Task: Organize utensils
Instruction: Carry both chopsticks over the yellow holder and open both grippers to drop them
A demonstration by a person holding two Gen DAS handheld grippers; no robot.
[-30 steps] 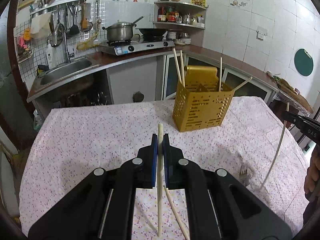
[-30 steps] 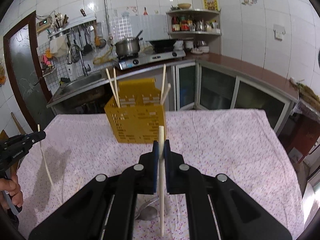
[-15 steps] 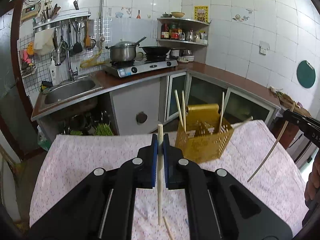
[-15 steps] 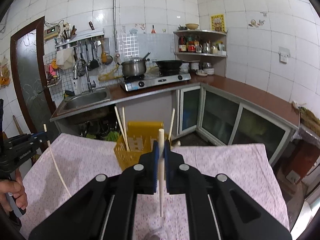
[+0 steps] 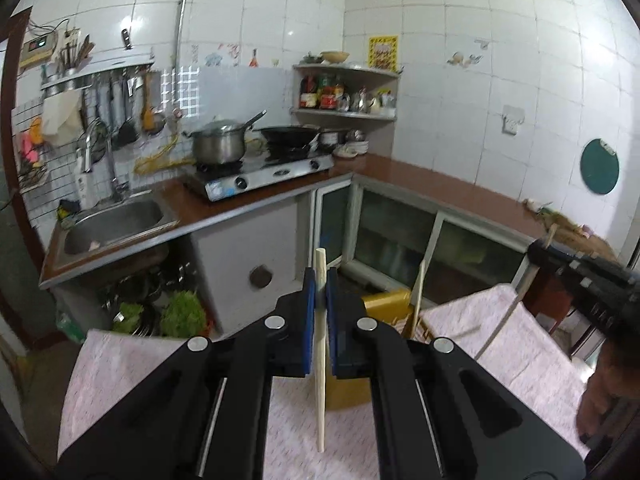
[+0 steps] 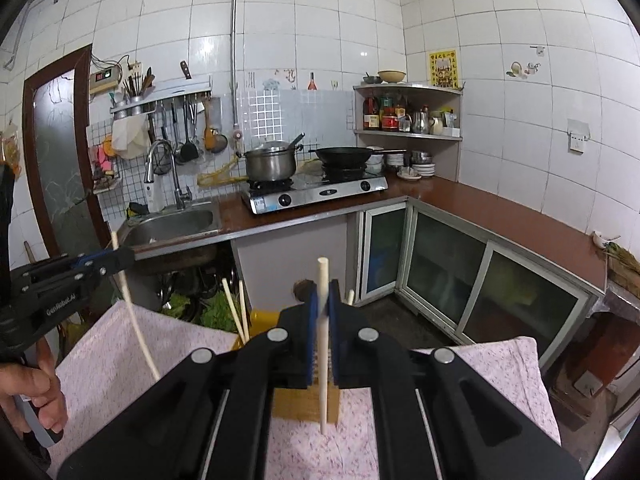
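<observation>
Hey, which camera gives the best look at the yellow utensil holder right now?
Neither is great. The right wrist view shows slightly more: the yellow utensil holder with two chopsticks standing in it. The left wrist view shows only slivers behind the left gripper.

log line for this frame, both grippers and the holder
left gripper: shut on chopstick | right gripper: shut on chopstick | yellow holder: on table, chopsticks inside | both raised above holder
</observation>
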